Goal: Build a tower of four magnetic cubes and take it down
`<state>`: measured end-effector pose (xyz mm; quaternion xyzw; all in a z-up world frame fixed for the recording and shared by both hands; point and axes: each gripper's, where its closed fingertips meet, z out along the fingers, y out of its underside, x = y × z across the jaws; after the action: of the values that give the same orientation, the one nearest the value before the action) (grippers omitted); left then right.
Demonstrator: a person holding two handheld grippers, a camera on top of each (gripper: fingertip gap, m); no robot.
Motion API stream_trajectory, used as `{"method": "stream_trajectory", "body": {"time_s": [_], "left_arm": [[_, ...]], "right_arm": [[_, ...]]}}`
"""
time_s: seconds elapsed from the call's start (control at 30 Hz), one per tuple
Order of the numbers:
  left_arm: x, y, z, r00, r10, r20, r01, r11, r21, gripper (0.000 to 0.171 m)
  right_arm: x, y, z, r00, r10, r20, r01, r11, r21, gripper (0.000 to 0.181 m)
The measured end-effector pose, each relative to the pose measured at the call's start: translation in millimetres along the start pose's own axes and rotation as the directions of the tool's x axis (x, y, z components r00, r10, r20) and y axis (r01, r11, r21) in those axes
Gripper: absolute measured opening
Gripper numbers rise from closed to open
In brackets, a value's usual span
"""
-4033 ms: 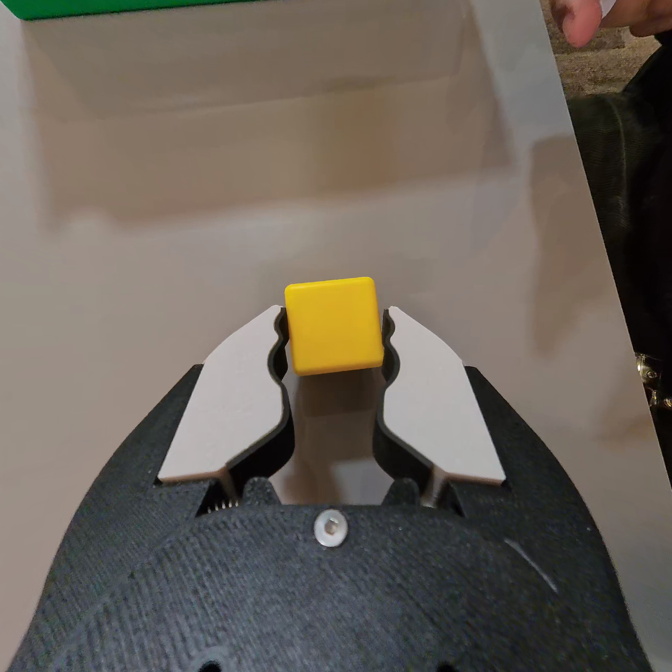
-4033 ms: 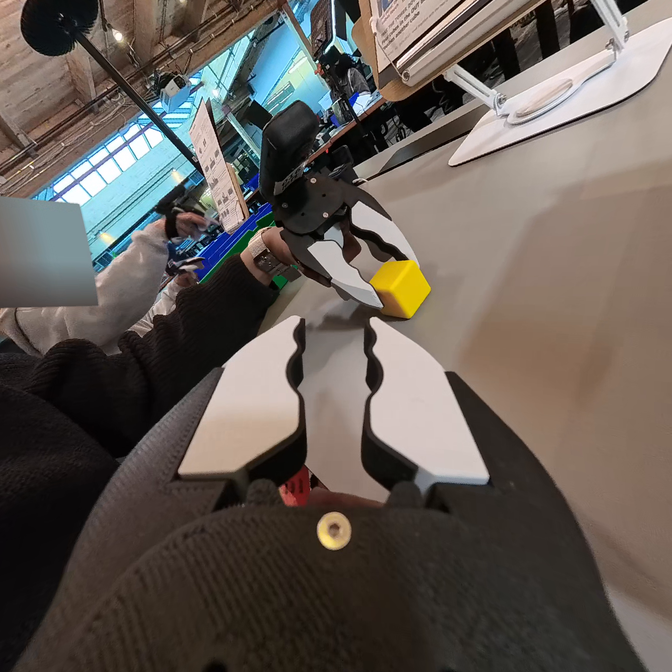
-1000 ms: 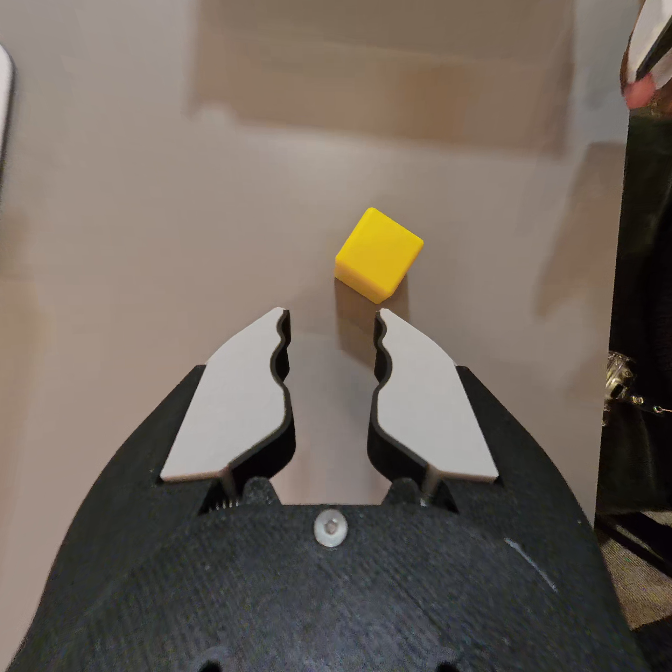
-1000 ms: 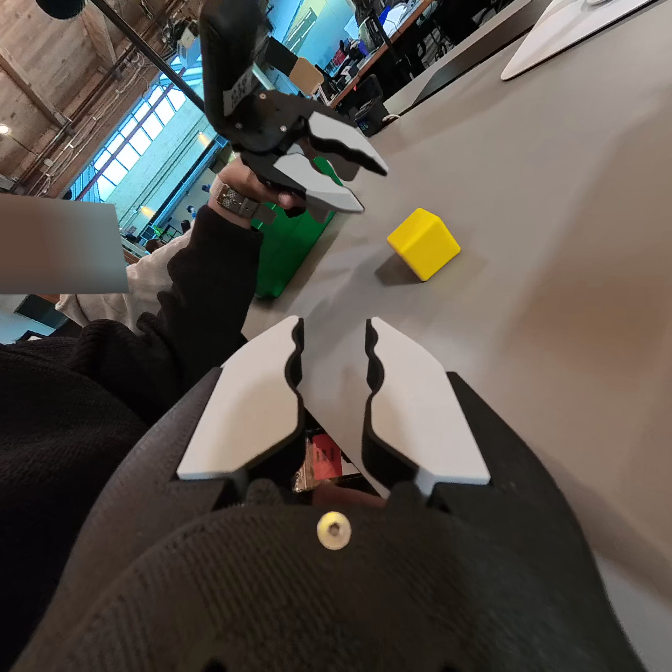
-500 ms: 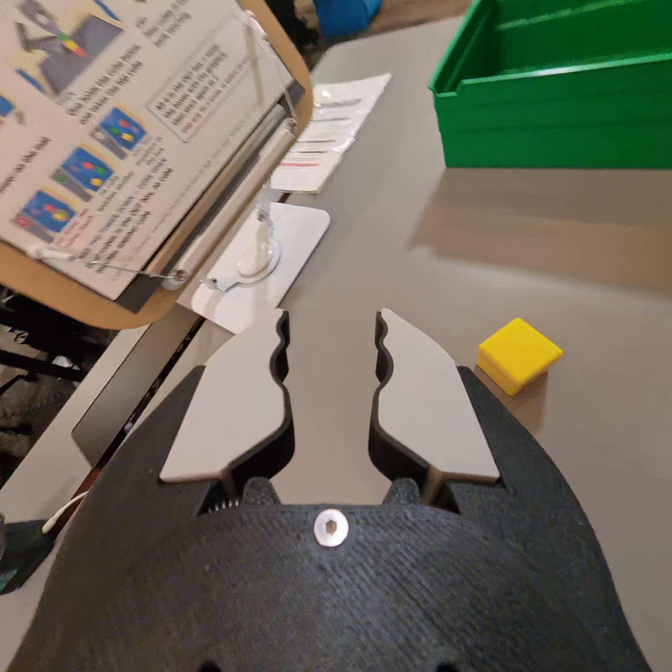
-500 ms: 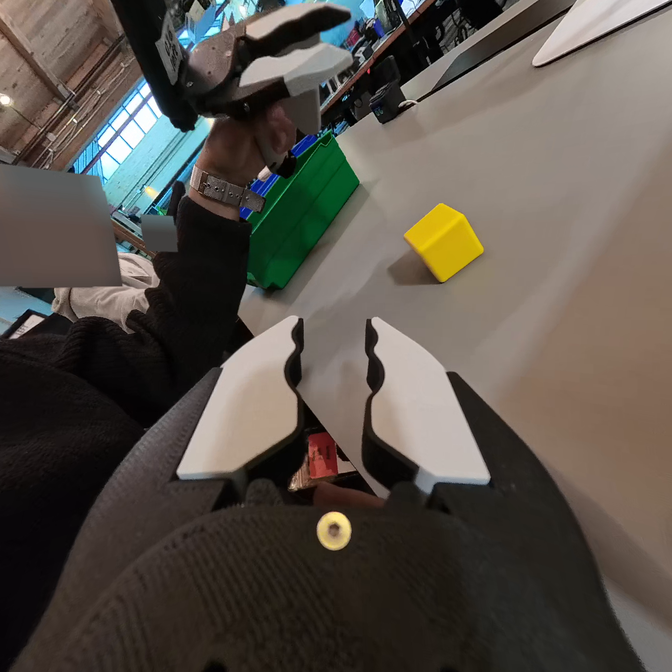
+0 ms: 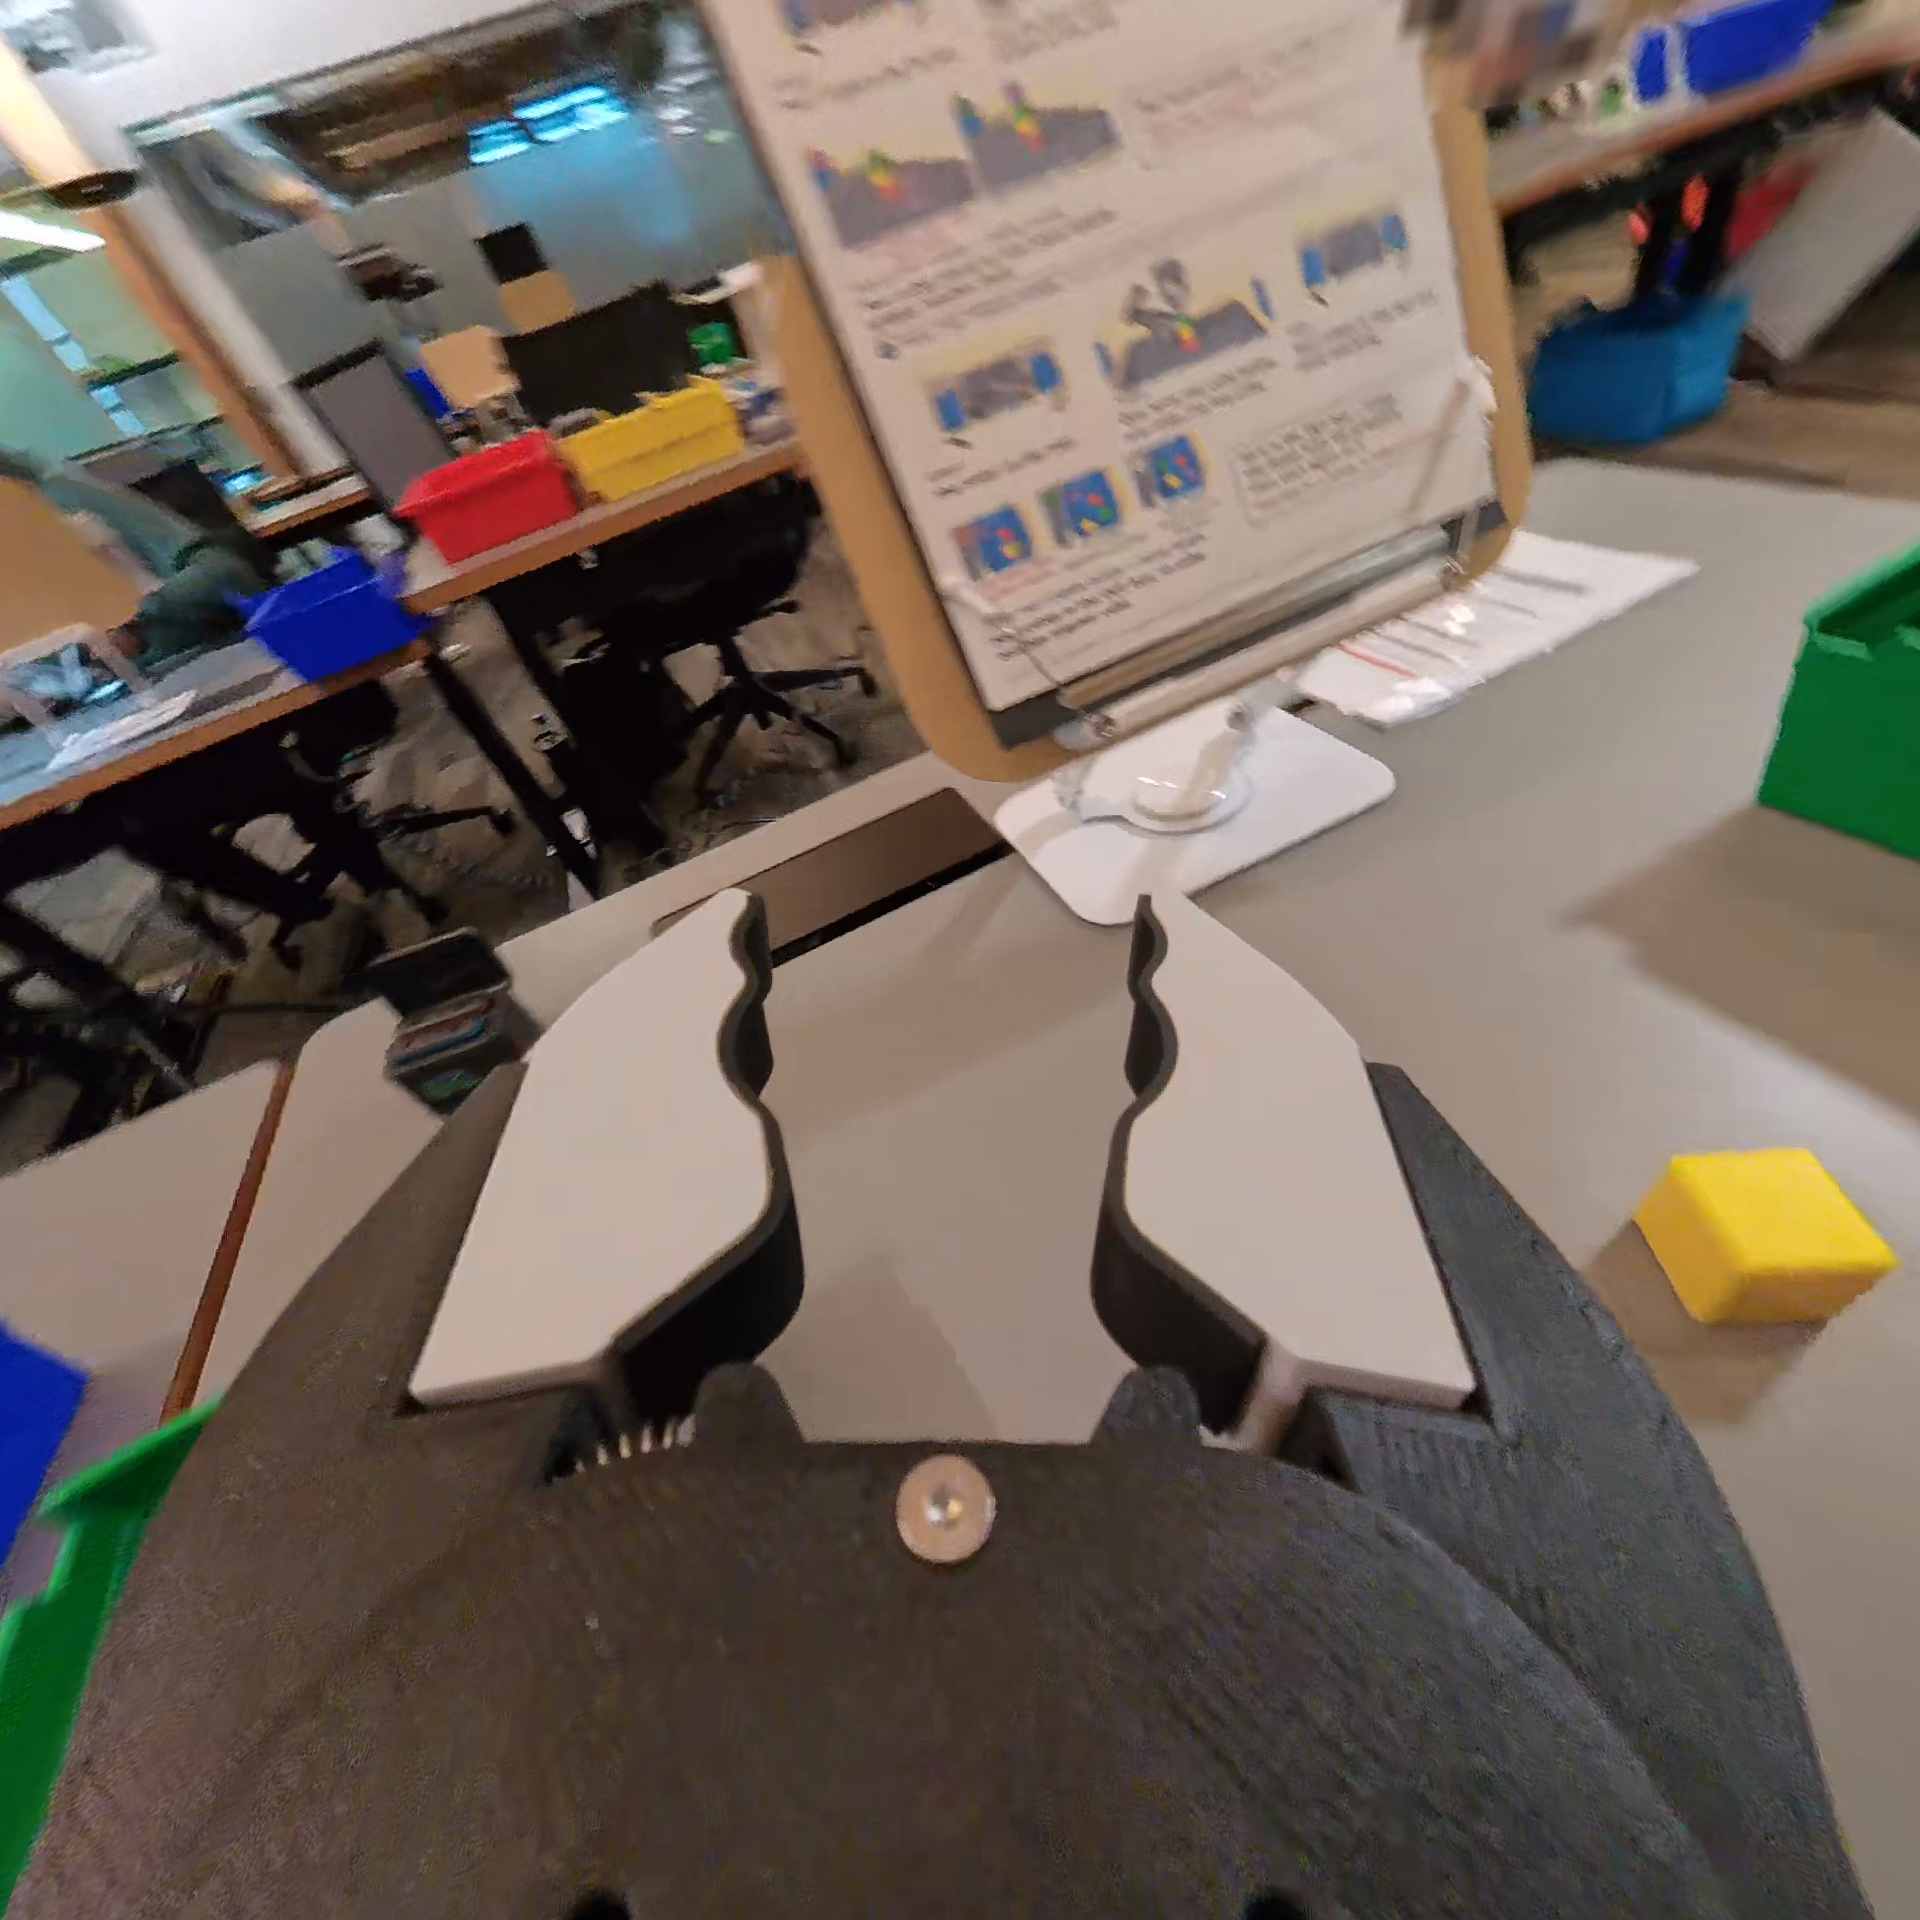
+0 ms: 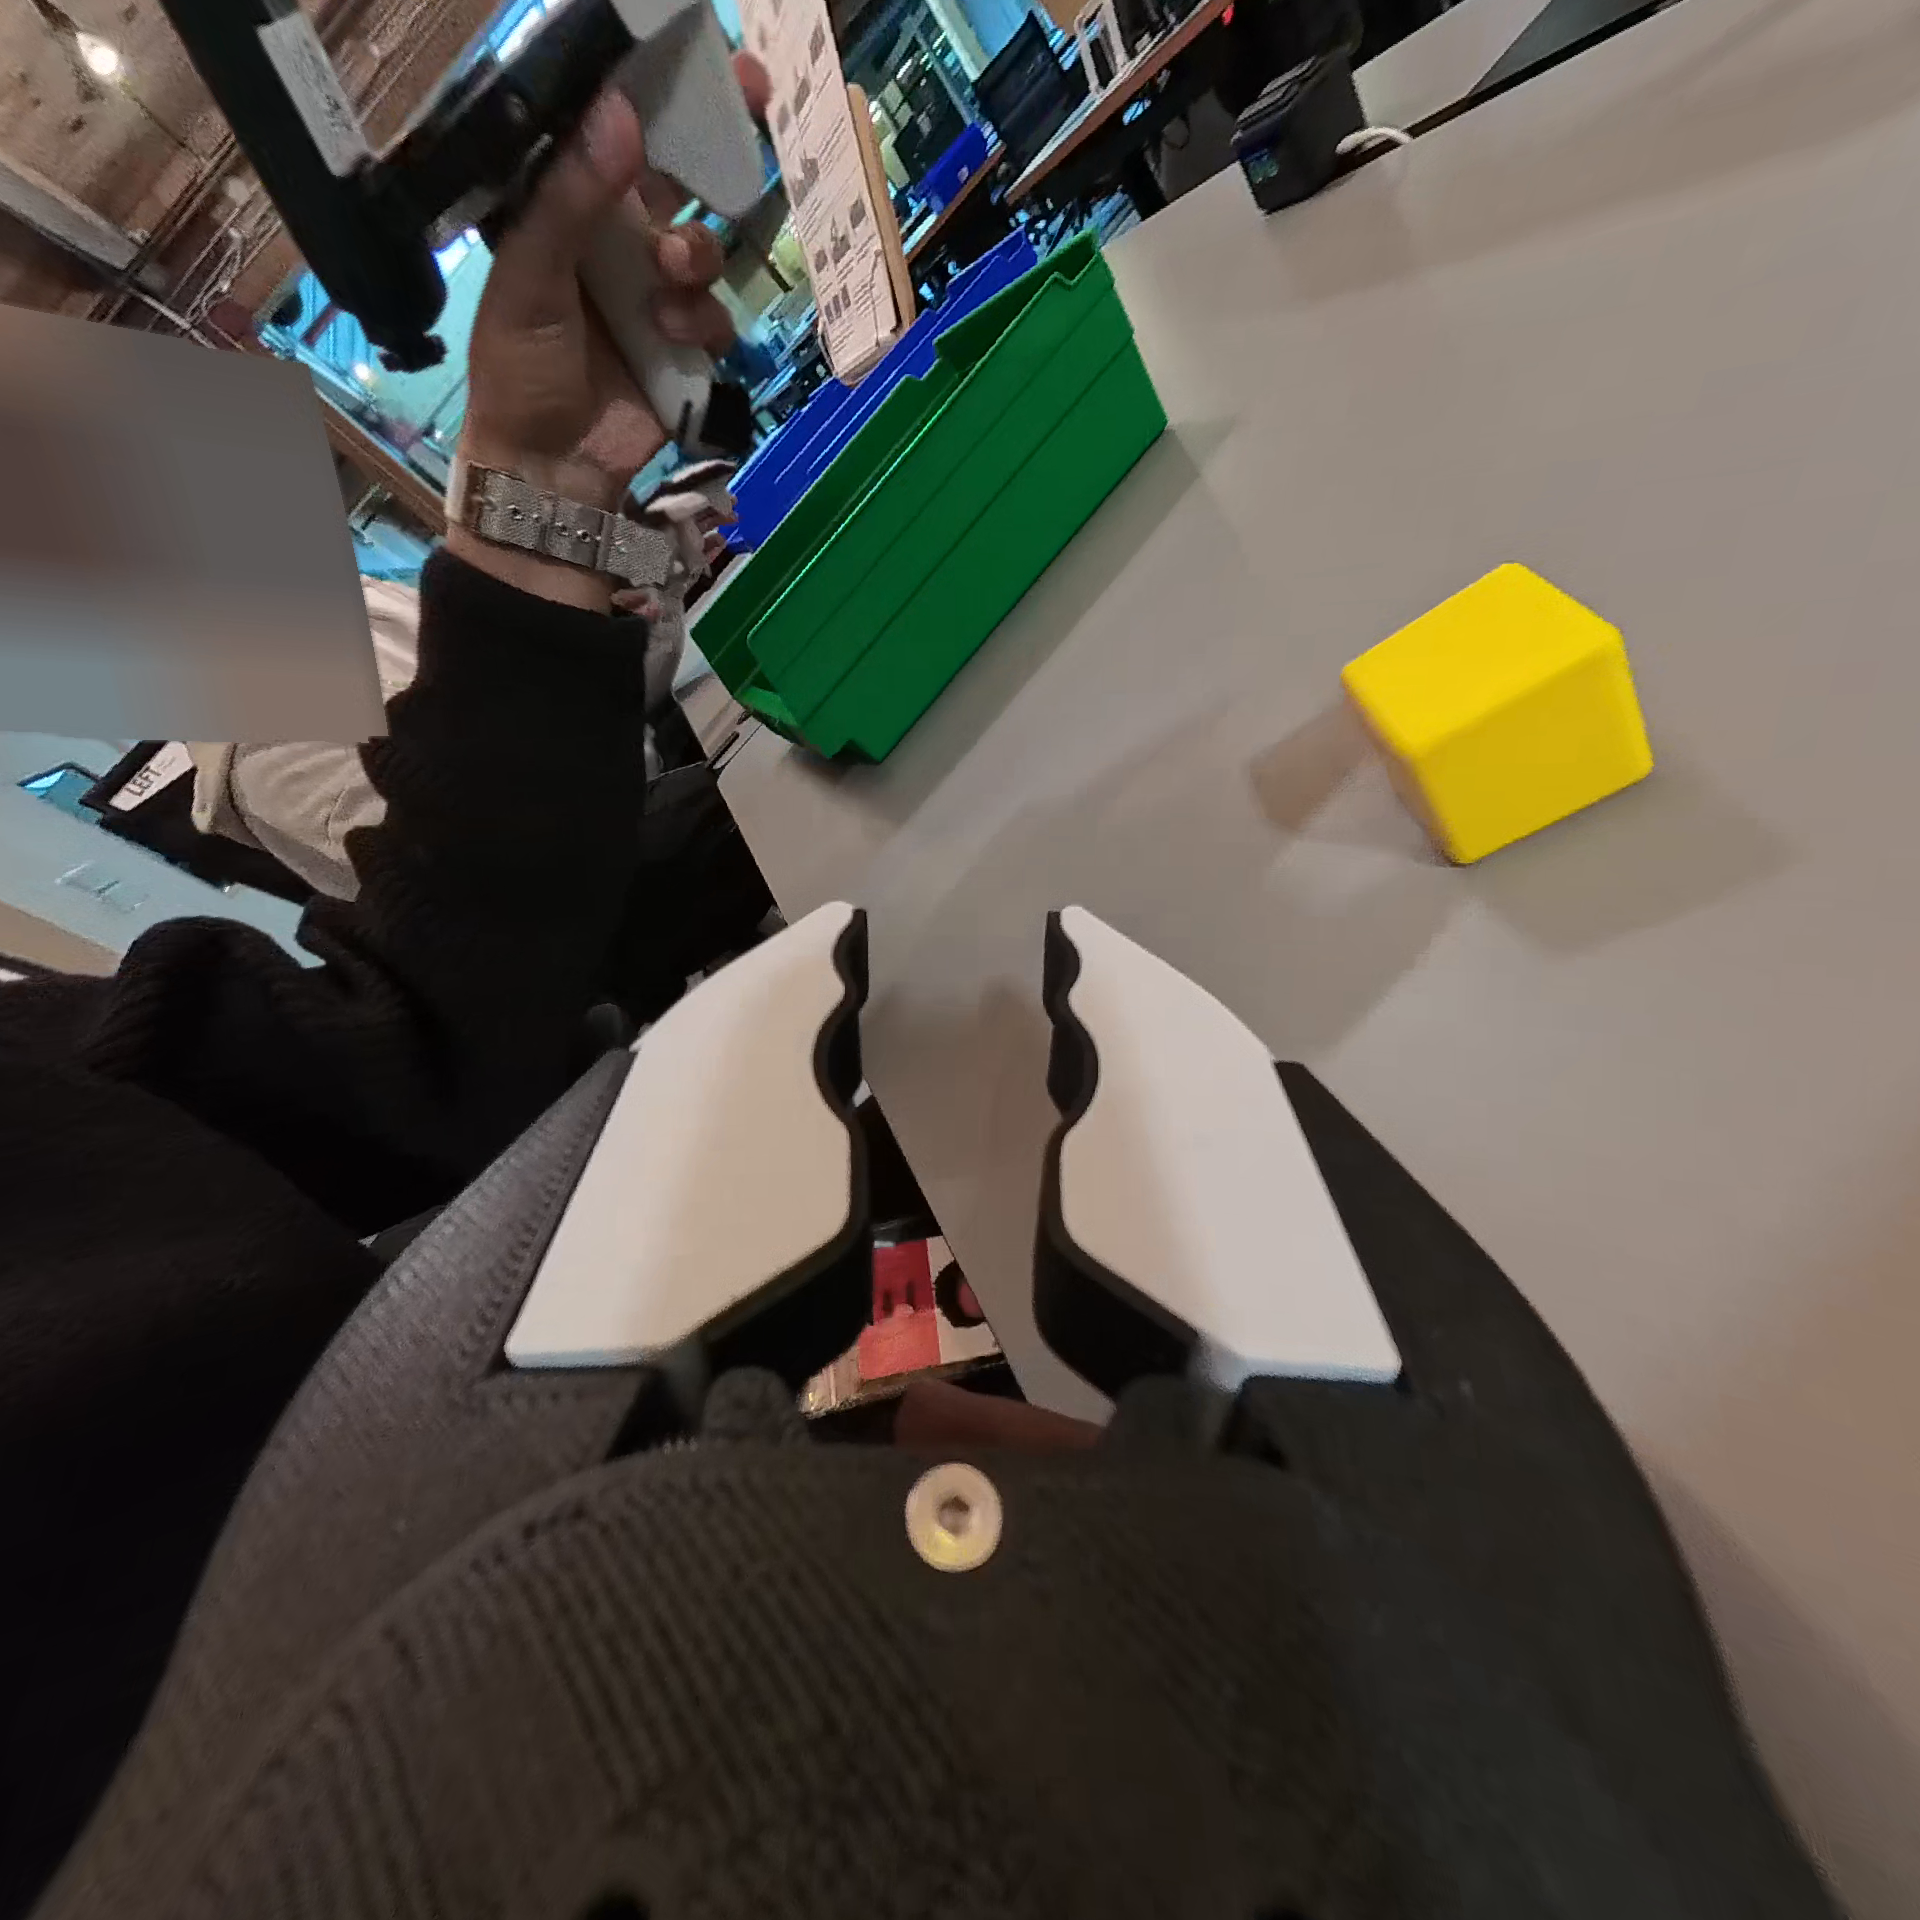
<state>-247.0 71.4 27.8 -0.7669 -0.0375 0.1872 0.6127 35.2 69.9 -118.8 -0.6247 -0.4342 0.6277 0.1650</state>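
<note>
A single yellow cube [image 7: 1766, 1245] sits alone on the grey table [image 7: 1558, 1039], to the right of my left gripper [image 7: 948, 920]. The left gripper is open, empty and lifted off the table. In the right wrist view the cube [image 8: 1507, 717] lies ahead and to the right of my right gripper [image 8: 951, 925], which is open, empty and low at the table's near edge. The left gripper body [image 8: 416, 156] shows high at the top left there, held in a hand. No other cubes are in view.
A green bin [image 8: 935, 551] stands on the table left of the cube, with a blue bin [image 8: 883, 416] behind it. An instruction board [image 7: 1143, 364] on a white stand [image 7: 1195, 821] stands at the far edge. Papers [image 7: 1486, 634] lie behind it. A green bin corner [image 7: 62, 1621] is at lower left.
My left gripper let go of the yellow cube, rose and swung away to the left, opening wider. The cube stays on the table. The right gripper barely moved.
</note>
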Motion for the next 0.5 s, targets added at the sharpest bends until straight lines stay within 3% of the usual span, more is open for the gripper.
{"method": "stream_trajectory", "body": {"time_s": [0.1, 0.23, 0.33, 0.5], "left_arm": [[-35.5, -9.5, -31.4, 0.971, -0.216, 0.097, 0.211, 0.976, 0.061, 0.068], [-65.6, -34.5, -82.7, 0.884, -0.465, 0.039, 0.445, 0.865, 0.232, 0.064], [-87.7, -34.5, -112.5, 0.857, -0.508, 0.083, 0.466, 0.834, 0.296, 0.059], [-103.9, -9.7, -125.9, 0.838, -0.524, 0.156, 0.479, 0.841, 0.251, 0.059]], "right_arm": [[-3.0, 1.7, 9.5, 1.000, -0.006, 0.020, 0.007, 1.000, -0.023, 0.033], [-8.7, 3.6, 18.1, 0.999, 0.004, 0.052, -0.002, 0.999, -0.040, 0.033], [-10.8, 4.3, 21.4, 0.998, 0.009, 0.064, -0.006, 0.999, -0.047, 0.033], [-10.9, 4.9, 21.2, 0.998, -0.012, 0.057, 0.015, 0.999, -0.052, 0.033]]}}
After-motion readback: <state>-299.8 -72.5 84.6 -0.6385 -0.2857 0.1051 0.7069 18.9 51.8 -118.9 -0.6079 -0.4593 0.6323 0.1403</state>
